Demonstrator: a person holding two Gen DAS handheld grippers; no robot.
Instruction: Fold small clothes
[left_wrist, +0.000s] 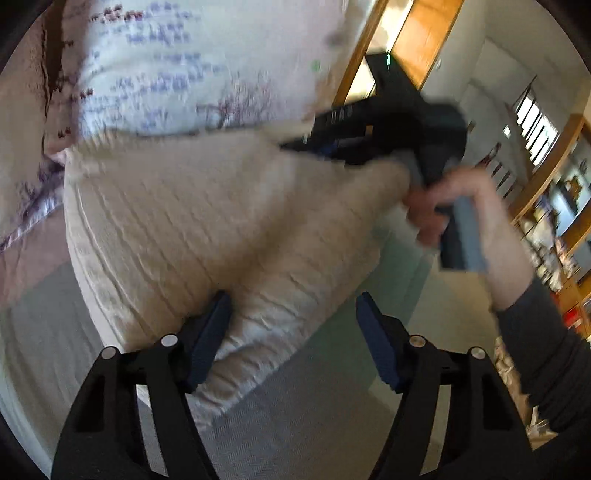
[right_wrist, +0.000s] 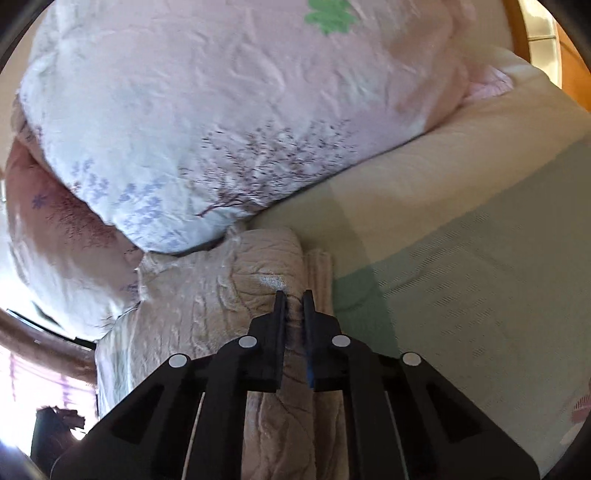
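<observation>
A cream cable-knit sweater (left_wrist: 207, 221) lies spread on the bed, blurred by motion in the left wrist view. My left gripper (left_wrist: 295, 332) is open, its left finger at the sweater's near edge, holding nothing. The right gripper shows in the left wrist view (left_wrist: 314, 146) at the sweater's far right corner, held by a hand (left_wrist: 461, 206). In the right wrist view my right gripper (right_wrist: 294, 299) is shut on a bunched fold of the sweater (right_wrist: 258, 273), which runs between the jaws.
A large floral pillow (right_wrist: 207, 122) lies behind the sweater, with a pink duvet (right_wrist: 62, 229) to its left. The bed sheet (right_wrist: 480, 266) is pale green and cream. A wooden headboard (left_wrist: 364, 51) and shelves (left_wrist: 554, 206) stand at the right.
</observation>
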